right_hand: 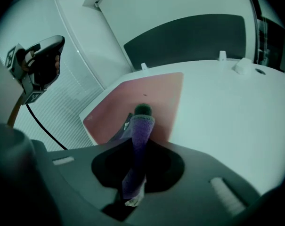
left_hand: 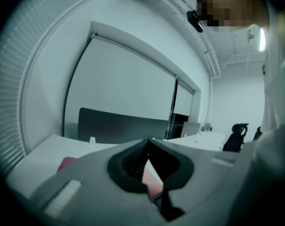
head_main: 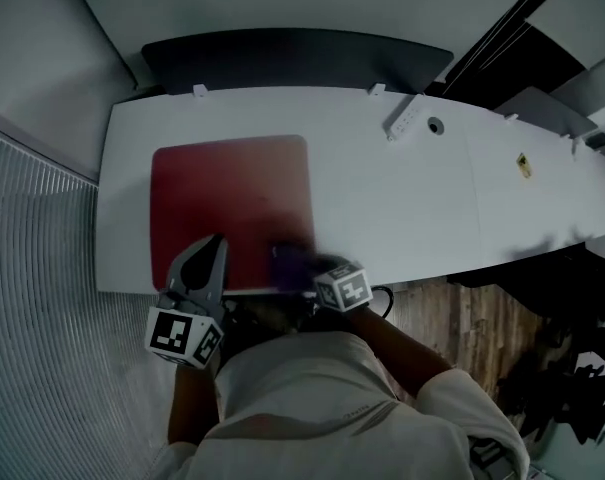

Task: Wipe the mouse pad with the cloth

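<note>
pinching purple cloth (right_hand: 138,142), right gripper (right_hand: 141,116) over mouse pad (head_main: 230,193) near edge; left gripper (left_hand: 148,147) pressed together.

A folded purple cloth (right_hand: 139,136) stands over the near right corner of the flat red mouse pad (head_main: 230,200).

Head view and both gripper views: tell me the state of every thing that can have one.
mouse pad: lying flat on the white desk, mostly uncovered.
cloth: bunched, pinched in the right tool, over the pad's near right corner.
right tool: jaws shut on the cloth.
left tool: jaws together, empty, raised off the desk.
</note>
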A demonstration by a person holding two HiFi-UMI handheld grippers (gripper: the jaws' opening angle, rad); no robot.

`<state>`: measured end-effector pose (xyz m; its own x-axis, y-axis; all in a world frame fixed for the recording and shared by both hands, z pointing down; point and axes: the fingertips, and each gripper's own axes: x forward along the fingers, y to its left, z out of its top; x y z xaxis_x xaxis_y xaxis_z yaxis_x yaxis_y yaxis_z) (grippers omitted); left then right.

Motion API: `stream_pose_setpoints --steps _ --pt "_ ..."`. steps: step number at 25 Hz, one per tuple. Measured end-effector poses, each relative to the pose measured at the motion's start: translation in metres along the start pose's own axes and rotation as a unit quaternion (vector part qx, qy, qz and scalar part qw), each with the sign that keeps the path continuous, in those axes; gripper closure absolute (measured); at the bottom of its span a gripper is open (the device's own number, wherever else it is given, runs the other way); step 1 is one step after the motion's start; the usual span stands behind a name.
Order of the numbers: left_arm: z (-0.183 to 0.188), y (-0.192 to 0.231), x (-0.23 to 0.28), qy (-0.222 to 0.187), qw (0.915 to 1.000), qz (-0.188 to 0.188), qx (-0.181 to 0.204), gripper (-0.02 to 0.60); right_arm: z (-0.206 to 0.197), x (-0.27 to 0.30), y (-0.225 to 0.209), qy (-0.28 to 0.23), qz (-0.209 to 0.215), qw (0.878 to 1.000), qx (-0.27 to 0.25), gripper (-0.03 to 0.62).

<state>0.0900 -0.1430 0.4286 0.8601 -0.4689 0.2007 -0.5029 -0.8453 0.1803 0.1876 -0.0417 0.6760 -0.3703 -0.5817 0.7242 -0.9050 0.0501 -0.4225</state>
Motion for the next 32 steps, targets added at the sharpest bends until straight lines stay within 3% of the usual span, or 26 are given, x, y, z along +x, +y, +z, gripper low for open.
stream_pose_setpoints --steps 8,11,15,19,24,28,32 --pt "0.009 -0.043 0.034 -0.001 0.9991 -0.041 0.014 0.580 -0.033 -0.055 -0.070 -0.012 -0.058 0.998 0.037 0.546" --pt "0.016 -0.052 0.035 -0.005 0.9984 -0.052 0.021 0.580 -0.020 -0.079 -0.072 -0.054 -0.053 0.995 0.064 0.546" --pt "0.025 -0.042 0.023 -0.007 0.9978 -0.059 0.029 0.580 0.035 -0.113 -0.045 -0.151 -0.038 0.985 0.076 0.548" --pt "0.049 -0.024 0.006 -0.027 0.9978 -0.050 0.034 0.580 0.110 -0.144 -0.005 -0.242 -0.031 0.969 0.036 0.548" --pt "0.081 -0.006 -0.021 -0.059 0.9962 -0.037 0.053 0.580 0.183 -0.181 0.047 -0.341 -0.039 0.938 -0.041 0.549" --pt "0.097 0.012 -0.043 -0.080 0.9938 -0.017 0.075 0.580 0.221 -0.200 0.090 -0.385 -0.046 0.916 -0.102 0.549" --pt "0.109 0.027 -0.060 -0.092 0.9931 -0.003 0.072 0.580 0.242 -0.205 0.117 -0.399 -0.027 0.909 -0.118 0.551"
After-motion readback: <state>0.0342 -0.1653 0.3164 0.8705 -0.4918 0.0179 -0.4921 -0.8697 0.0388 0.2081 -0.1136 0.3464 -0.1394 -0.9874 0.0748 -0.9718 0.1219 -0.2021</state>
